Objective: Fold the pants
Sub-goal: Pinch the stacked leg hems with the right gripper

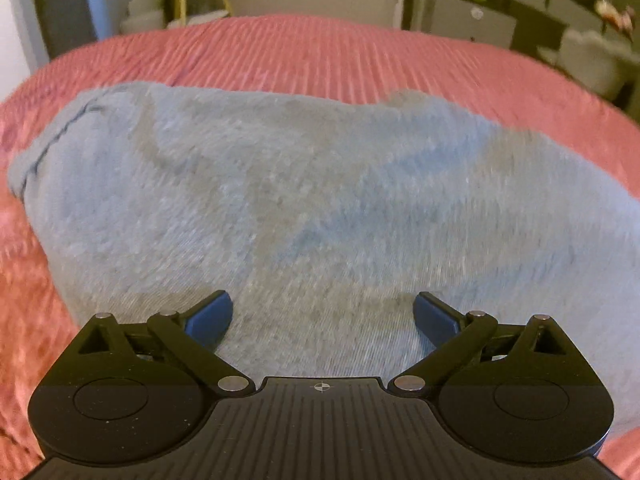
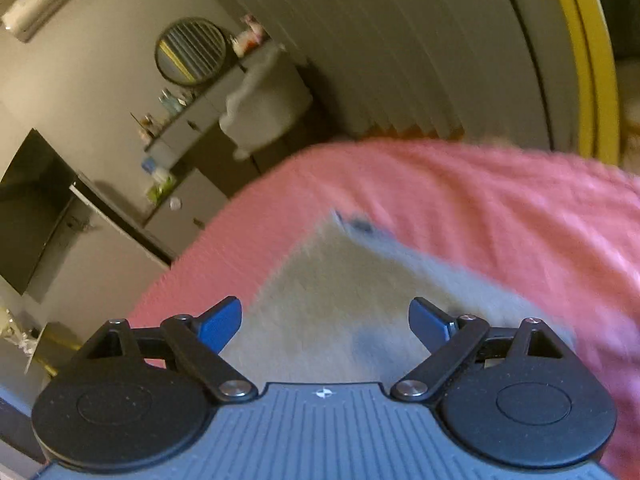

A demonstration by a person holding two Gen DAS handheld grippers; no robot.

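Observation:
Light blue fuzzy pants (image 1: pixel 304 200) lie in a folded bundle on a pink ribbed bedspread (image 1: pixel 320 56). A stitched hem shows at the bundle's far left. My left gripper (image 1: pixel 323 312) is open and empty, its blue fingertips (image 1: pixel 212 314) low over the near part of the pants. In the right wrist view the pants (image 2: pixel 340 292) show as a blurred pale corner on the bedspread (image 2: pixel 480 200). My right gripper (image 2: pixel 325 318) is open and empty just above that corner, and this view is tilted.
A dresser with small items (image 1: pixel 492 12) and a white chair (image 1: pixel 592 60) stand beyond the bed's far right. A round mirror (image 2: pixel 191 50) and a dark TV (image 2: pixel 32 208) hang on the wall. A yellow frame (image 2: pixel 592 60) stands to the right.

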